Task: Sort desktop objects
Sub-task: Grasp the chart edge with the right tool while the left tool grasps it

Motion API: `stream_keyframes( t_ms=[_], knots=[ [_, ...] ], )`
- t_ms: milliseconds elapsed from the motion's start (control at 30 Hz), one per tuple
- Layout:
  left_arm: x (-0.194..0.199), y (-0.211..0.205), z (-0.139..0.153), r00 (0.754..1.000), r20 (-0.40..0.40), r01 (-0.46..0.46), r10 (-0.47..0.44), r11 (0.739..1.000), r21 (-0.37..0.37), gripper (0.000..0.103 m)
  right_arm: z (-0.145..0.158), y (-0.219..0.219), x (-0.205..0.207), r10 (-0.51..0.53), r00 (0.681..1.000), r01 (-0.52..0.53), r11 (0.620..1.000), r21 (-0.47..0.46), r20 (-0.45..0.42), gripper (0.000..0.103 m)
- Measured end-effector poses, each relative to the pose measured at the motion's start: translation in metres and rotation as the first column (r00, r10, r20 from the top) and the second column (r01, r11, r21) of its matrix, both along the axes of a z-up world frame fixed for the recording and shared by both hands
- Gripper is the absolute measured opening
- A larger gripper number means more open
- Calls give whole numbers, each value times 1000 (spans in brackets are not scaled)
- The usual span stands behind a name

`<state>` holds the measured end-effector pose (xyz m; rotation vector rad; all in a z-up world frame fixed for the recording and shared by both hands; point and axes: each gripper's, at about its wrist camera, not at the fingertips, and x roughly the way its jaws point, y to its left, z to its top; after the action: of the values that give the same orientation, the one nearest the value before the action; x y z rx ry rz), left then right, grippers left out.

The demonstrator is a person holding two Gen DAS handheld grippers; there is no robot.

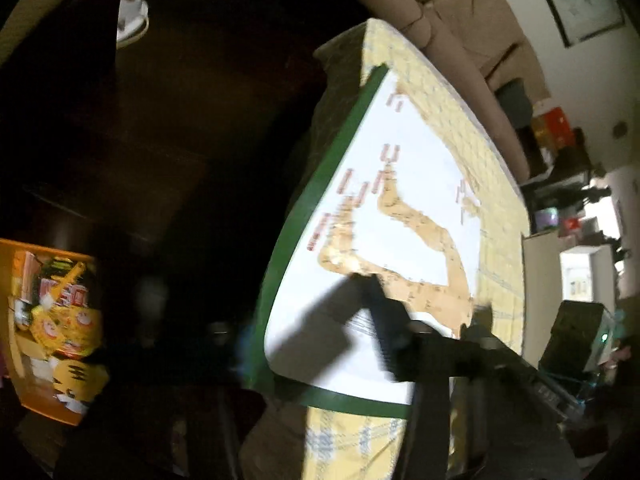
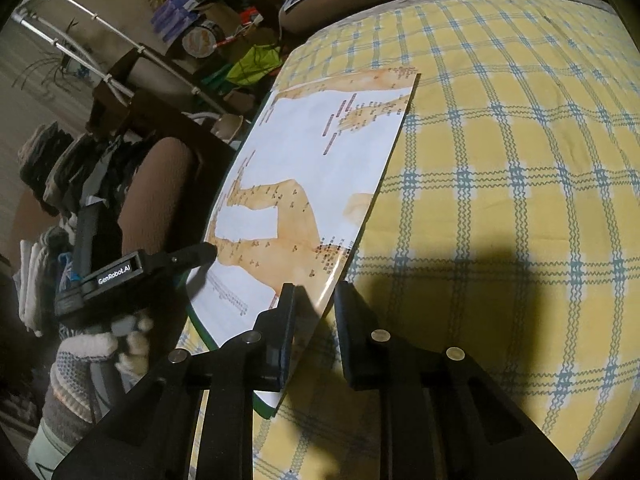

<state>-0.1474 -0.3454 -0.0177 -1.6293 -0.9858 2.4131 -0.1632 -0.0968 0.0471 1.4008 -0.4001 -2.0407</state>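
A large white chart (image 2: 312, 168) with tan body figures, red labels and a green border lies on the yellow and blue checked tablecloth (image 2: 500, 160), its left side over the table edge. It also shows in the left wrist view (image 1: 392, 240). My left gripper (image 2: 200, 256) is shut on the chart's left edge; its dark fingers (image 1: 384, 320) pinch the sheet. My right gripper (image 2: 316, 300) is open, its left finger (image 2: 286, 320) on the chart's near edge and its right finger (image 2: 352, 320) over the cloth.
An orange box (image 1: 52, 328) of packets sits low at the left. A brown chair (image 2: 160, 184), piled clothes (image 2: 72, 168), white poles (image 2: 120, 40) and clutter stand left of the table. A beige sofa (image 1: 460, 20) lies beyond.
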Motion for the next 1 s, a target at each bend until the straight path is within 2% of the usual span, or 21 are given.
stream_keyframes(
  t_ms=[33,133,233,333,400,467,567,633,700,733,867,1000],
  knots=[
    [1,4,6,1000,-16,12,-12,1000,-1,7,0,1,0,-6,1000,6,1000,-17,7,22],
    [1,7,20,999,-34,16,-17,1000,-25,6,-1,6,1,-17,999,20,996,-87,34,22],
    [5,7,29,998,-58,27,-26,1000,14,4,2,11,2,-23,999,31,983,-182,48,22],
    [8,11,39,996,-75,47,-46,999,9,4,4,16,2,-30,997,48,960,-278,66,22],
    [9,14,44,995,-85,49,-47,999,13,4,2,12,0,-24,997,42,966,-253,74,24],
    [9,16,45,995,-85,48,-47,999,8,4,-5,7,-1,-19,995,43,969,-242,101,33],
    [9,20,48,995,-78,58,-61,997,-43,4,-18,3,-2,-29,986,79,947,-310,162,33],
    [7,21,48,995,-72,65,-71,995,-78,4,-22,0,0,-32,985,86,943,-320,170,33],
    [7,16,44,996,-62,51,-56,995,-81,4,-21,-4,2,-43,989,82,956,-282,144,21],
    [8,14,42,997,-62,46,-51,996,-79,5,-21,-6,2,-43,990,79,961,-266,137,11],
    [4,-1,34,998,-68,6,-11,997,-76,22,-26,-11,5,-21,992,48,975,-218,124,7],
    [4,-13,35,994,-104,-46,40,998,-53,20,-23,-15,11,7,996,11,982,-187,94,7]
  ],
)
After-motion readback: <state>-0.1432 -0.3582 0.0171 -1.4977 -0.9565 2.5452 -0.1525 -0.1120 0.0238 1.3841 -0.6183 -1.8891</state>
